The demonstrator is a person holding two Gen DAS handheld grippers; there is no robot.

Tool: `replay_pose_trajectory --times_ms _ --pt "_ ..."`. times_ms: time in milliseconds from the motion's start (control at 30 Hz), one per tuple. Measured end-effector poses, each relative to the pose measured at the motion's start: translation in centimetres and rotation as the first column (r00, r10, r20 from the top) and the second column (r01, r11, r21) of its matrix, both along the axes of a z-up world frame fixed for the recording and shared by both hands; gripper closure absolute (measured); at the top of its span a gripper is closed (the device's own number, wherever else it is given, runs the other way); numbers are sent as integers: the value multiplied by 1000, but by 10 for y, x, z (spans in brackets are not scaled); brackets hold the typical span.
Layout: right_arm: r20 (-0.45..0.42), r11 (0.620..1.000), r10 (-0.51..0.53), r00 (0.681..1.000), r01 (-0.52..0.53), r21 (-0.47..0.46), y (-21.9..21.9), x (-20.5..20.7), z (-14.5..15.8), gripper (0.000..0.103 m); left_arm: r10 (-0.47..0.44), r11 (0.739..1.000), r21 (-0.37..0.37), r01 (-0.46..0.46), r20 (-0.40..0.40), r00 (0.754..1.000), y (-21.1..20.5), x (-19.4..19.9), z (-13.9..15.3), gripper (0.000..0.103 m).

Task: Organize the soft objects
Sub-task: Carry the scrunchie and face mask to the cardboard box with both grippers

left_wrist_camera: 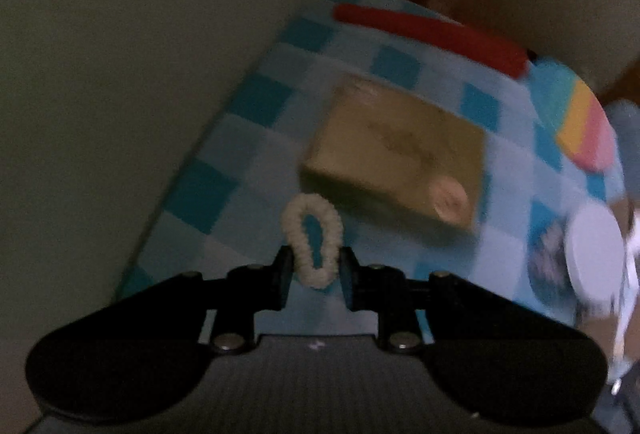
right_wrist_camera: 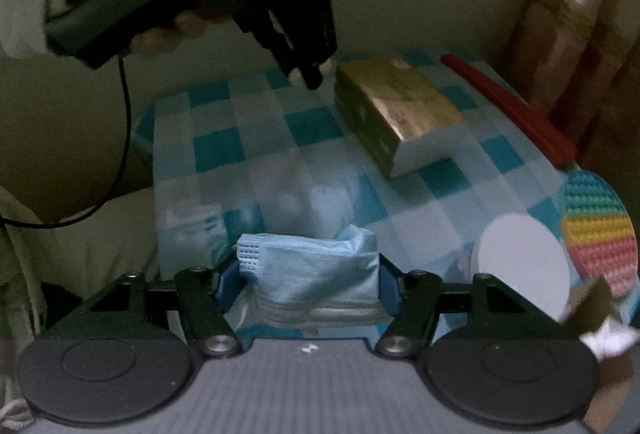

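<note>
My left gripper (left_wrist_camera: 314,266) is shut on a cream fuzzy hair tie (left_wrist_camera: 313,242), whose loop sticks up between the fingertips, above the blue checked tablecloth (left_wrist_camera: 224,153). In the right wrist view the same left gripper (right_wrist_camera: 310,71), held by a hand, hangs over the far left of the table with the hair tie (right_wrist_camera: 295,75) peeking out. My right gripper (right_wrist_camera: 308,282) is shut on a folded light-blue face mask (right_wrist_camera: 316,266), held above the near edge of the table. A gold box (left_wrist_camera: 396,149) (right_wrist_camera: 394,105) lies in the middle of the cloth.
A red stick (left_wrist_camera: 432,33) (right_wrist_camera: 508,101) lies along the far edge. A rainbow bubble mat (right_wrist_camera: 600,230) (left_wrist_camera: 584,129) and a white round lid (right_wrist_camera: 520,258) (left_wrist_camera: 596,254) sit at the right. A clear packet (right_wrist_camera: 192,230) lies near the left front. A wall stands behind.
</note>
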State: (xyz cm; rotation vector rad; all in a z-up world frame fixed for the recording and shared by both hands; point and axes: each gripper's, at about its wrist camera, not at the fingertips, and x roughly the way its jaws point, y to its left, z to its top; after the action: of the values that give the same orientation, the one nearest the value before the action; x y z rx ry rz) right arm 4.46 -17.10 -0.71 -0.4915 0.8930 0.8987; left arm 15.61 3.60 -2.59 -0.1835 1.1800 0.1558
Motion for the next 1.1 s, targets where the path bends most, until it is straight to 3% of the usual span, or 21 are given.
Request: replay_pose_trajectory --times_ms 200,467,733,867,1033,1100 --pt "11 997 -59 998 59 -57 -20 -23 6 32 -181 984 2 181 -25 983 -41 -32 5 80" --pt "59 975 -209 976 213 -65 -69 -31 26 32 -414 910 -25 414 0 910 -112 -43 25 80" --pt "114 904 -414 903 423 -58 -124 -14 33 32 -577 814 -25 580 83 813 -190 -26 56 79" --pt "103 856 -504 857 512 -74 -143 3 23 32 -619 780 -36 625 109 778 -223 -11 63 79" --pt "45 822 -566 823 568 -44 -158 12 8 11 -665 730 -83 678 141 733 -256 8 59 75" --pt "29 817 -575 817 576 -24 -161 9 5 11 -681 715 -89 693 133 720 -268 14 54 75"
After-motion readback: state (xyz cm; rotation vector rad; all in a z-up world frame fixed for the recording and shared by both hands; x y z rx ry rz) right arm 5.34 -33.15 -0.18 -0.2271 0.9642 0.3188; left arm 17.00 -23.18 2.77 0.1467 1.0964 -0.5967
